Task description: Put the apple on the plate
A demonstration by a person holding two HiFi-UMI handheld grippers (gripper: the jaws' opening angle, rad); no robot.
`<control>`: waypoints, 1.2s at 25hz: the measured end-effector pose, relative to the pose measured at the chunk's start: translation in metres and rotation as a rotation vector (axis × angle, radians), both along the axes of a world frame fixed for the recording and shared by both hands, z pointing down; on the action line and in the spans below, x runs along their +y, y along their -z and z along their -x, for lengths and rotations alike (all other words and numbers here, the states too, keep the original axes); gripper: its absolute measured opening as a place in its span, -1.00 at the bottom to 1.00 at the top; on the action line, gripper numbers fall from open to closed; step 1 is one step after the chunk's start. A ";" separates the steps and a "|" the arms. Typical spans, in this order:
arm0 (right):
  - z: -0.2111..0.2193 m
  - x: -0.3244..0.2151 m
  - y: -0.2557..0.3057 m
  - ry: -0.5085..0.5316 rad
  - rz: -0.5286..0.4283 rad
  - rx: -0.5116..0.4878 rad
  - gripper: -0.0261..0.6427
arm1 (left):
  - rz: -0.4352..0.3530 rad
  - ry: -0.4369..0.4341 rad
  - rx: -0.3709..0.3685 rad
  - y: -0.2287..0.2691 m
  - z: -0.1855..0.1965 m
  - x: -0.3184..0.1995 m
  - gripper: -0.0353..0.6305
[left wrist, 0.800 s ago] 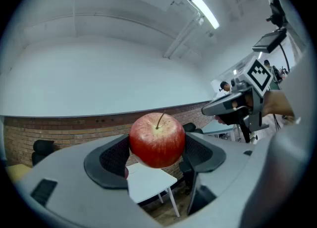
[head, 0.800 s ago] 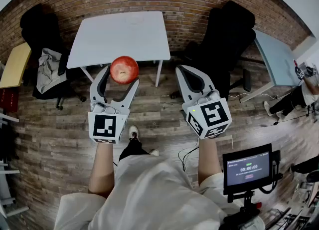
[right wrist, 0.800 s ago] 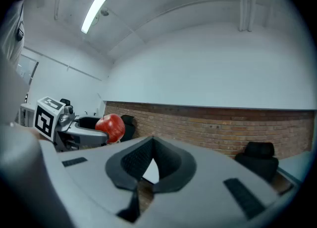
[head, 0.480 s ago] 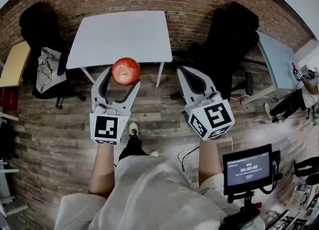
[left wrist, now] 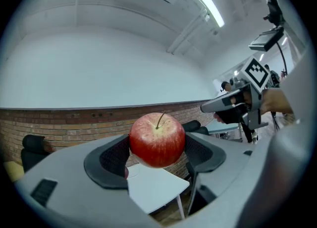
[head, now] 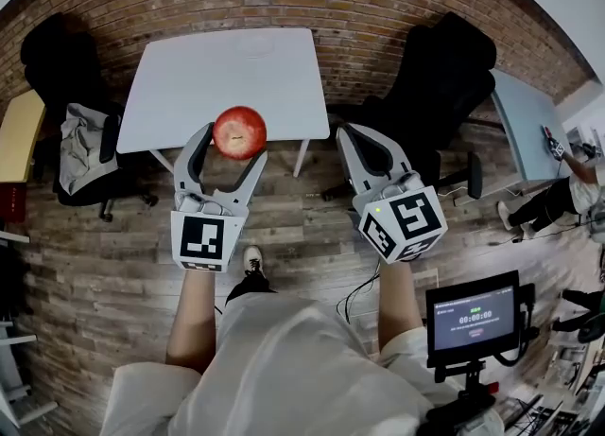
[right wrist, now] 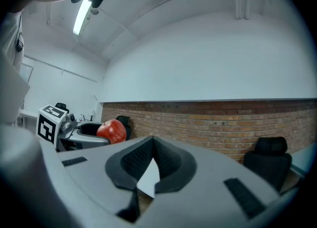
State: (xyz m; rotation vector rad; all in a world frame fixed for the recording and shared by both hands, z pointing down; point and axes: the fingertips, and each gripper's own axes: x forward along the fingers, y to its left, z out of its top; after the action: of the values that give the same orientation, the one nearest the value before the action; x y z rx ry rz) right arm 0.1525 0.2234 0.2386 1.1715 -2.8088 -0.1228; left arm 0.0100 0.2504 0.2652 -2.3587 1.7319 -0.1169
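Note:
A red apple (head: 238, 131) (left wrist: 157, 140) is held up in the air, stem up, with my left gripper (head: 234, 143) (left wrist: 157, 149) shut on it, its black pads pressing both sides. The apple hangs in front of the near edge of a white table (head: 227, 75). A faint white plate (head: 255, 44) lies at the table's far side. My right gripper (head: 346, 133) (right wrist: 151, 140) is level beside the left one, shut and holding nothing. From the right gripper view the apple (right wrist: 112, 131) shows at the left.
Black office chairs stand left (head: 71, 56) and right (head: 444, 75) of the table, the left one with a grey cloth (head: 83, 146) on it. A light blue table (head: 525, 113) is at the right, a person (head: 567, 188) beyond it. A small screen (head: 473, 316) sits near my right side. The floor is wooden, with a brick wall behind the table.
The head view has shifted a little, so the table and chairs sit slightly differently in the frame. Both grippers keep their places and the apple stays gripped.

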 end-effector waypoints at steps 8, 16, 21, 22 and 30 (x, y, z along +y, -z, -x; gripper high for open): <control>0.028 -0.042 -0.007 -0.003 0.019 0.006 -0.91 | 0.024 -0.018 0.000 -0.007 0.023 -0.043 0.18; 0.073 -0.095 -0.010 -0.009 0.039 0.004 -0.91 | 0.054 -0.031 -0.001 -0.012 0.062 -0.094 0.18; 0.092 -0.124 -0.016 -0.017 0.047 0.001 -0.91 | 0.062 -0.038 0.000 -0.018 0.082 -0.123 0.18; 0.096 -0.130 -0.017 -0.019 0.051 0.001 -0.91 | 0.063 -0.039 0.001 -0.019 0.086 -0.129 0.18; 0.122 -0.167 -0.028 -0.030 0.067 -0.001 -0.91 | 0.081 -0.048 0.007 -0.034 0.111 -0.165 0.18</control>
State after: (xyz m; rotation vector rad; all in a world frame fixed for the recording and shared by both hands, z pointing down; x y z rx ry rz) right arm 0.0305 0.0568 0.2668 1.1982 -2.7714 -0.0256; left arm -0.1011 0.0852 0.2993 -2.4592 1.7028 -0.1744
